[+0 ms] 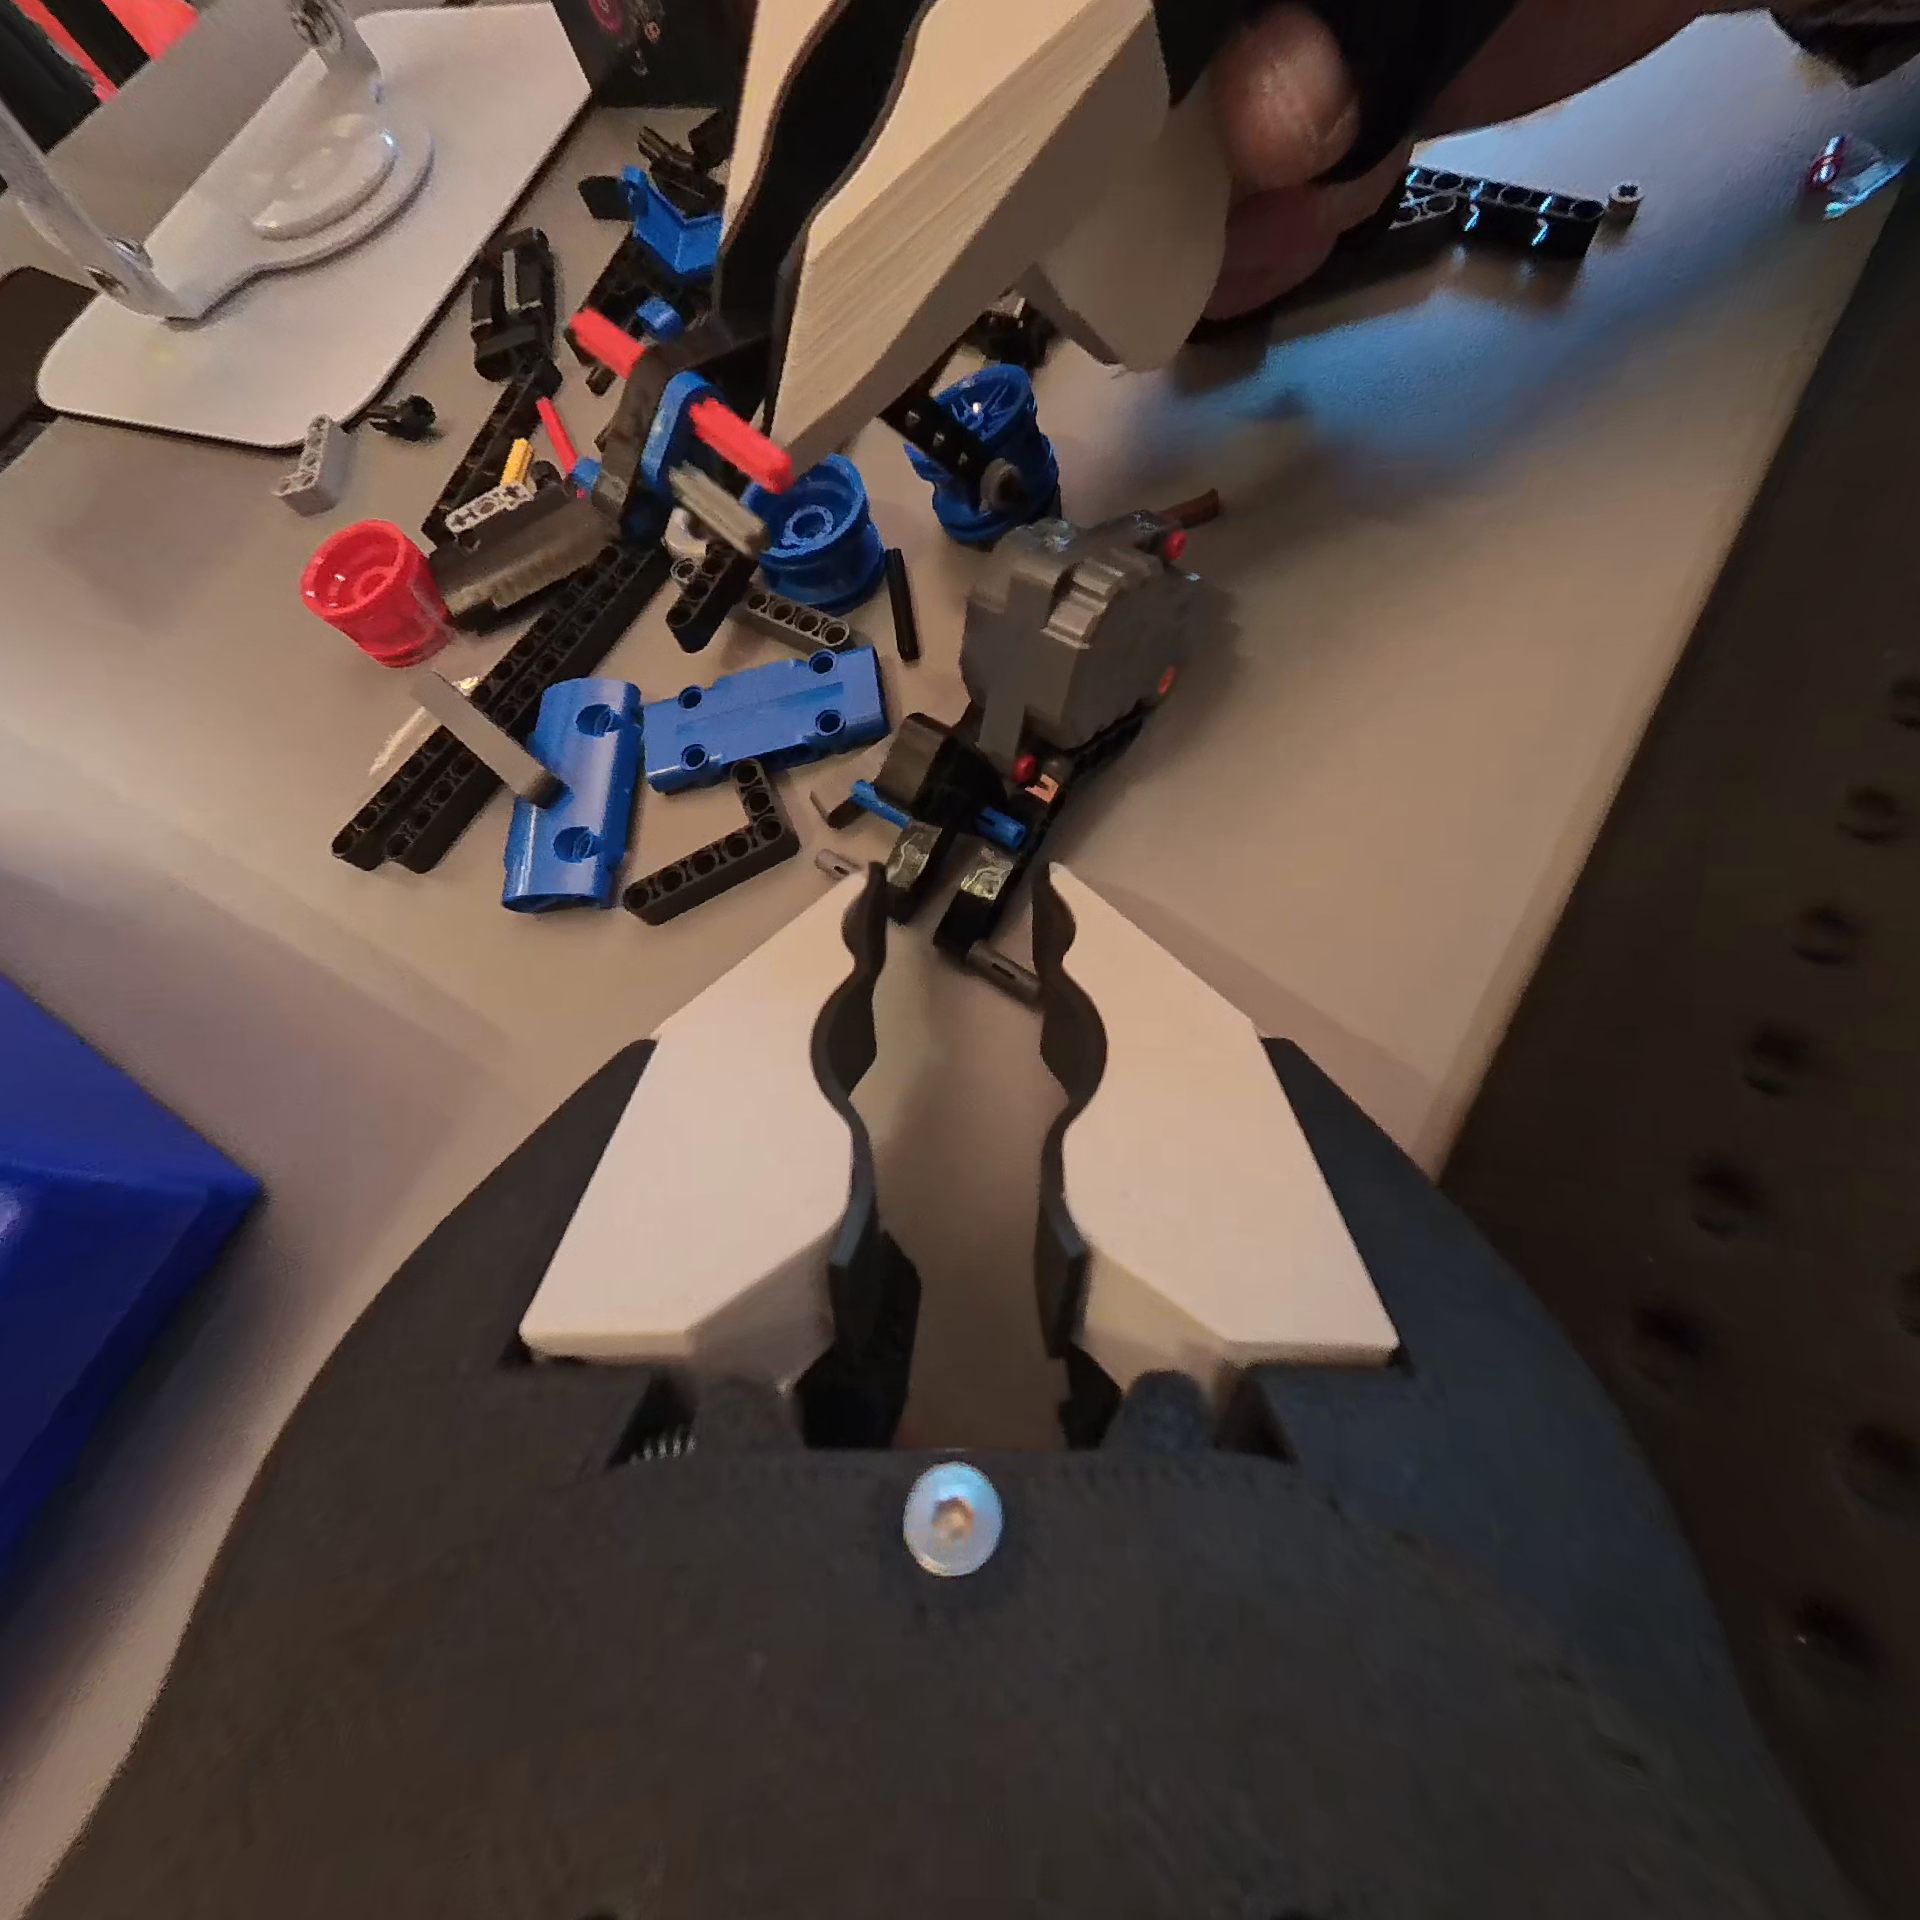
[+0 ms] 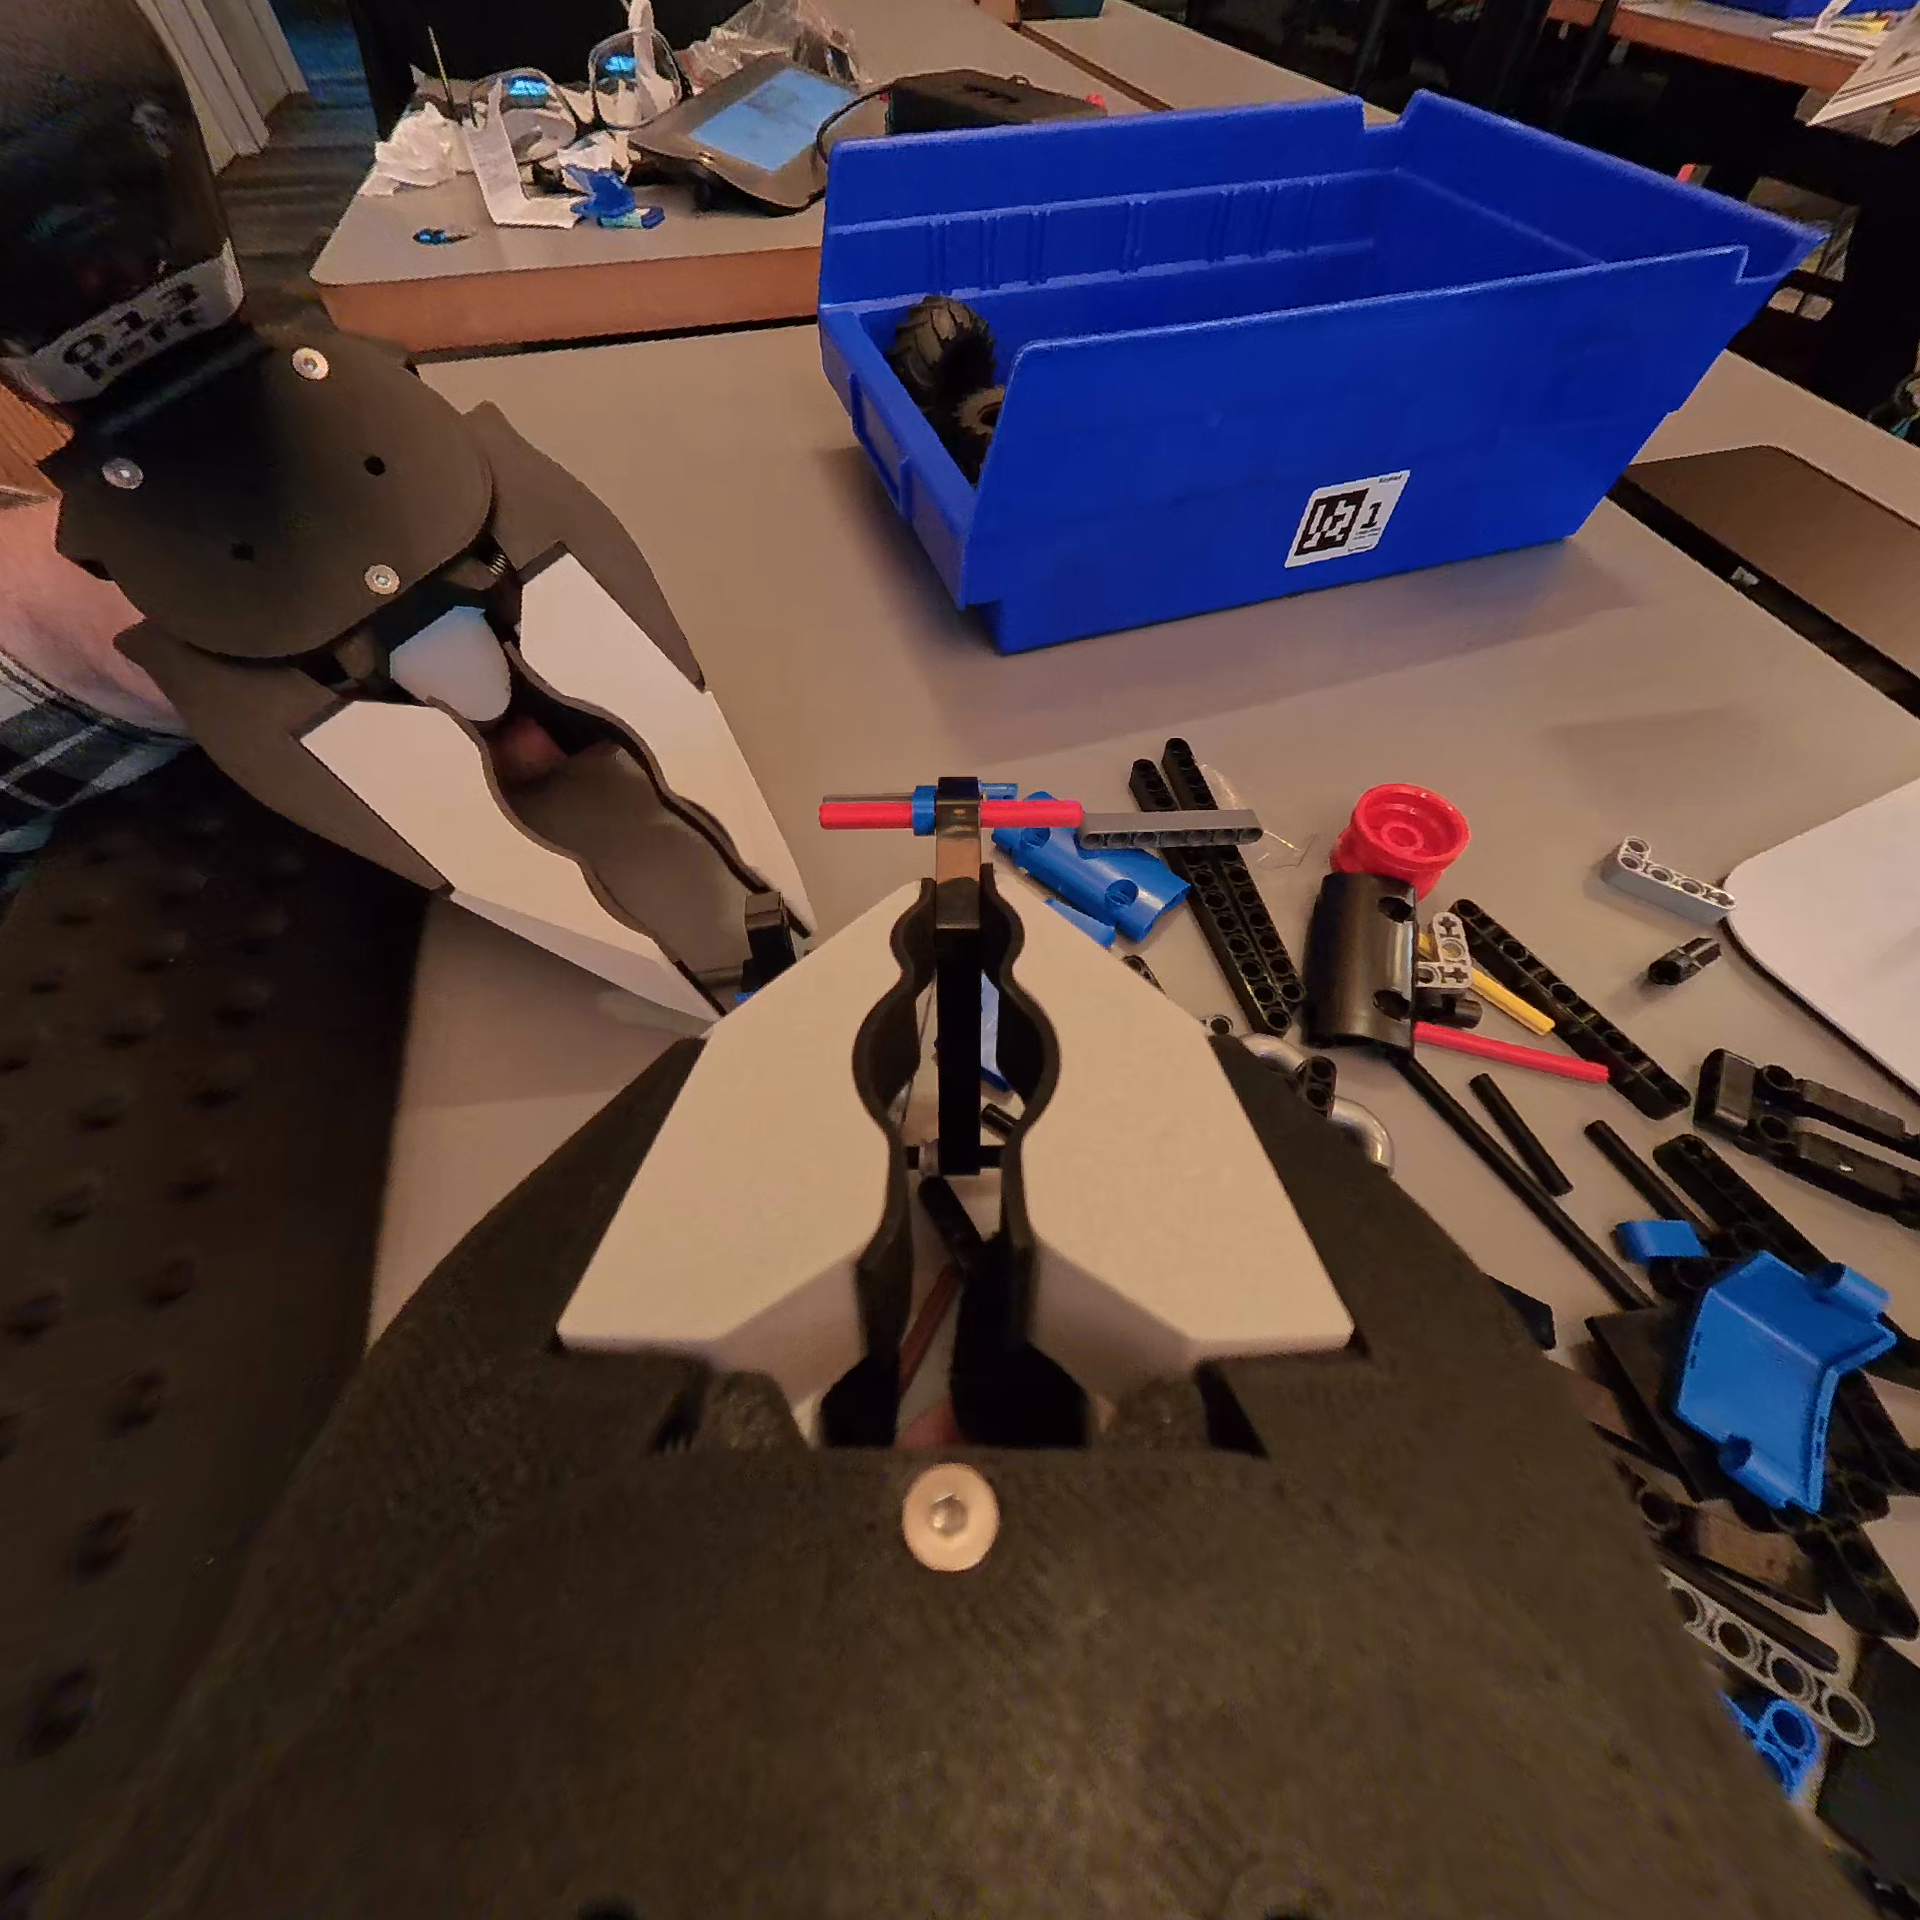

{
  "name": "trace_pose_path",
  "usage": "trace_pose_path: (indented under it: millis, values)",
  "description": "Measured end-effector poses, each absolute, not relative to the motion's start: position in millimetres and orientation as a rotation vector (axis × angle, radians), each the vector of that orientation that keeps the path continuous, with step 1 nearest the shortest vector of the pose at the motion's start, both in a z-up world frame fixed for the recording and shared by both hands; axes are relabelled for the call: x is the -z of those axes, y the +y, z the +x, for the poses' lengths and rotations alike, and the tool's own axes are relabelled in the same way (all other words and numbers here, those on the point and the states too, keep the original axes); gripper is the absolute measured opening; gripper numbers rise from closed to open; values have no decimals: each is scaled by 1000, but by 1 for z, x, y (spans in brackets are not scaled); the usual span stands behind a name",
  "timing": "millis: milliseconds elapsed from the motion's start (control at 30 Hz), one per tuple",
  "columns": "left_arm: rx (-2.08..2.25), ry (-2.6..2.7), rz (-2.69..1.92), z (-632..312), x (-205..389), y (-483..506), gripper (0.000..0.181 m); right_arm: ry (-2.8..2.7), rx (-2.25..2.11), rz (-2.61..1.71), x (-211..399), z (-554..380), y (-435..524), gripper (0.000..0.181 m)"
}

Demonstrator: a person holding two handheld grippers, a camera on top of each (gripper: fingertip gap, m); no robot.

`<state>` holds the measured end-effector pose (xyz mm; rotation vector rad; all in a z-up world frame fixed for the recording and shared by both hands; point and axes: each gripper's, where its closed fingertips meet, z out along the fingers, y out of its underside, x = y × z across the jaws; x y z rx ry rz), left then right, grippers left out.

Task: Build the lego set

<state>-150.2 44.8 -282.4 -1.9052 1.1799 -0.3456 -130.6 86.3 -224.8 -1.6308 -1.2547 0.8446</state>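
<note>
Right gripper (image 2: 956, 904) clamps black beam (image 2: 957, 997); two red axles.

A flat white monitor base (image 1: 291, 260) with a metal stand rests on the grey tabletop (image 2: 1143, 686). On a second, wood-edged tabletop (image 2: 582, 281) behind lie a dark tablet with a lit screen (image 2: 764, 130), crumpled white paper and clear plastic bags (image 2: 499, 145) and a black box-like device (image 2: 987, 104). Beside the tabletop runs dark brown dotted carpet (image 1: 1766, 1039).
</note>
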Motion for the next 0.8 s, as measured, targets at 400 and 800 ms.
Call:
trace_pose_path:
  millis: [400, 800]
  values:
    - [492, 951, -1758, -155, 231, 54, 28, -1221, -946, -1497, 200, -135, 76, 6]
    - [389, 991, -1616, -149, 192, 67, 26, -1229, -1167, -1459, 189, -138, 57, 6]
